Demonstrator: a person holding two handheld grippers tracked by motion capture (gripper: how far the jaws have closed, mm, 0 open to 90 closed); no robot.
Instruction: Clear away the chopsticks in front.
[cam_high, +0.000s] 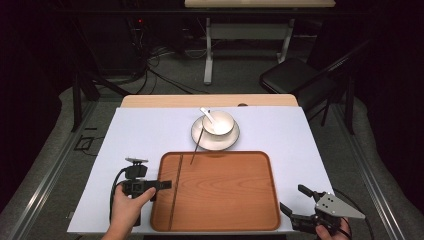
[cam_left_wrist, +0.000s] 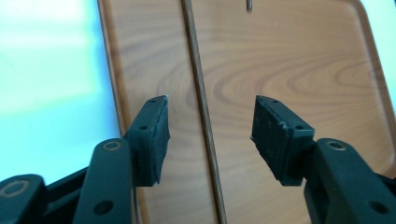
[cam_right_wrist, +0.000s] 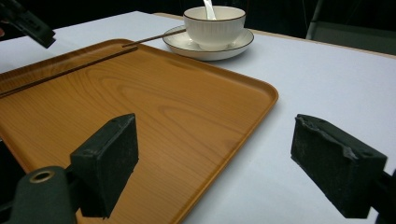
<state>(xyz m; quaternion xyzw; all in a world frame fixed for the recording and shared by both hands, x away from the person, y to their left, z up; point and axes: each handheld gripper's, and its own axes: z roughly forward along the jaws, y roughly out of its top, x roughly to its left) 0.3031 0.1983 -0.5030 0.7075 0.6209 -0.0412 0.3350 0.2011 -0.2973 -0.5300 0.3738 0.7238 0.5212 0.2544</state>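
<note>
Jaws of the left gripper (cam_left_wrist: 210, 133) are standing apart above a chopstick (cam_left_wrist: 201, 112) lying on the tray (cam_high: 225, 200); the right gripper (cam_right_wrist: 229, 168) is gaping, holding nothing.

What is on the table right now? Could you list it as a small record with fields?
tray: wooden, in the middle of the table
chopstick on tray: lies flat along the tray's left side
second chopstick: leans from the saucer onto the tray's far edge
saucer: white, behind the tray
bowl: stands on the saucer, white spoon in it
left tool: open above the flat chopstick, not touching it
right tool: open at the tray's near right corner, empty
</note>
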